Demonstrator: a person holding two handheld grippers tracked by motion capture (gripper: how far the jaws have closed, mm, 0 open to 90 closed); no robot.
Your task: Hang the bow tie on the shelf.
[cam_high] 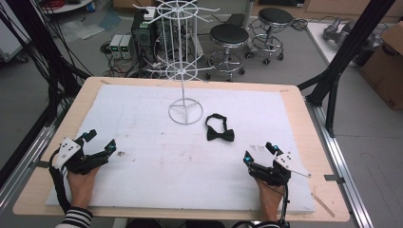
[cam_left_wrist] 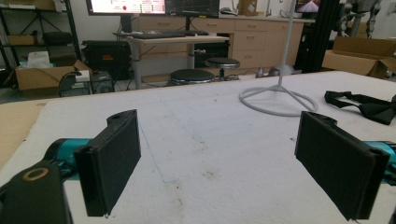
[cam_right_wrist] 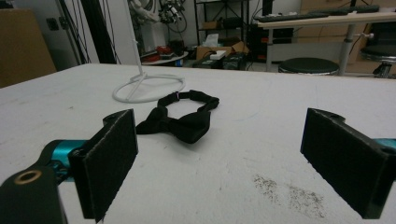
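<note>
Right gripper (cam_right_wrist: 219,163) jaws wide, bow tie (cam_right_wrist: 180,119) ahead; left gripper (cam_left_wrist: 217,163) jaws wide, facing rack base (cam_left_wrist: 279,99).

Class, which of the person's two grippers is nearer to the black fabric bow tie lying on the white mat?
Right. The right gripper sits just below the black fabric bow tie, slightly to its right; the left gripper rests far across the white mat by its left edge.
</note>
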